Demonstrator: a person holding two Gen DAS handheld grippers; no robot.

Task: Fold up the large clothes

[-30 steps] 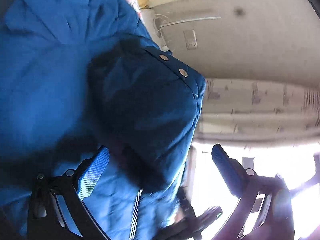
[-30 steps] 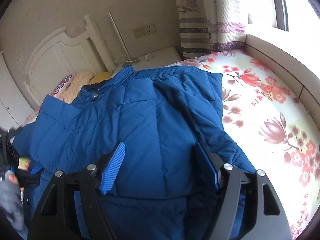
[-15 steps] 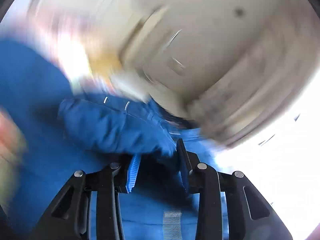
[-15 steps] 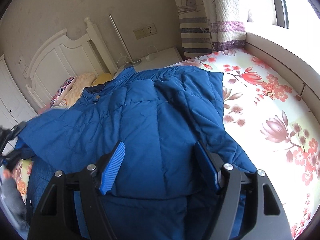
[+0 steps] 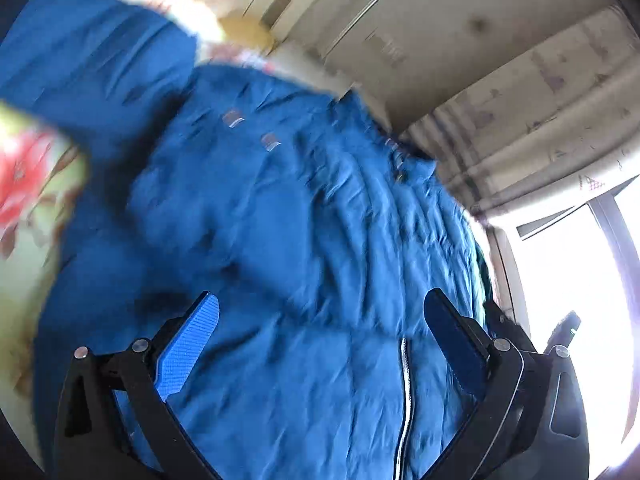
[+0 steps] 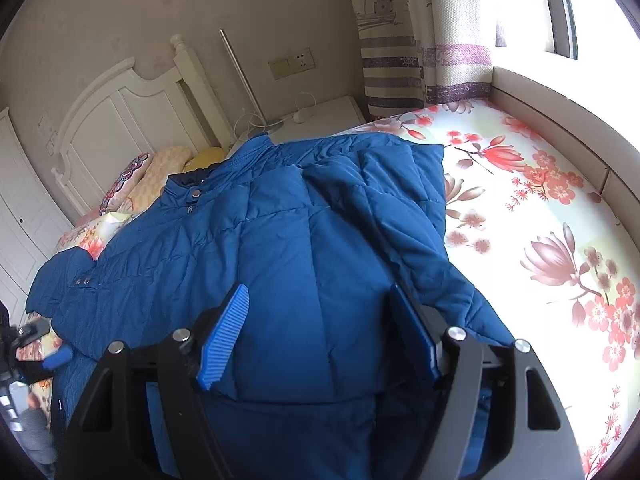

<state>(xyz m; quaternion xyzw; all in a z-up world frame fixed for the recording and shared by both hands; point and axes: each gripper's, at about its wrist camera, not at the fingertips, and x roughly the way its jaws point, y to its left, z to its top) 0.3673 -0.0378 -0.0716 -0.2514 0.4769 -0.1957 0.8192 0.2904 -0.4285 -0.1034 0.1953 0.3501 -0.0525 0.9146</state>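
Since the earlier frames, my left hand-held gripper (image 5: 320, 340) has let go of the cuffed sleeve end it pinched half a second ago, and its jaws are opening, with nothing clamped between them. My right hand-held gripper (image 6: 318, 332) has not shifted; its jaws stand apart, pads clear of the fabric.

One blue padded jacket (image 6: 280, 248) lies spread on the bed sheet (image 6: 540, 208), directly below and ahead of both grippers. In the right wrist view, one sleeve lies folded across the jacket body, just beyond the right fingertip.

Only the left wrist view, which is blurred, shows the white zipper (image 5: 405, 400) running between the two fingers, and two snap fasteners (image 5: 232, 118) on the fabric. Only the right wrist view shows the white headboard (image 6: 120, 120), the pillows (image 6: 160, 172), the wall socket (image 6: 292, 63), and the left gripper at the bed edge.

Count: one jacket, two grippers, two curtain panels (image 6: 456, 32).
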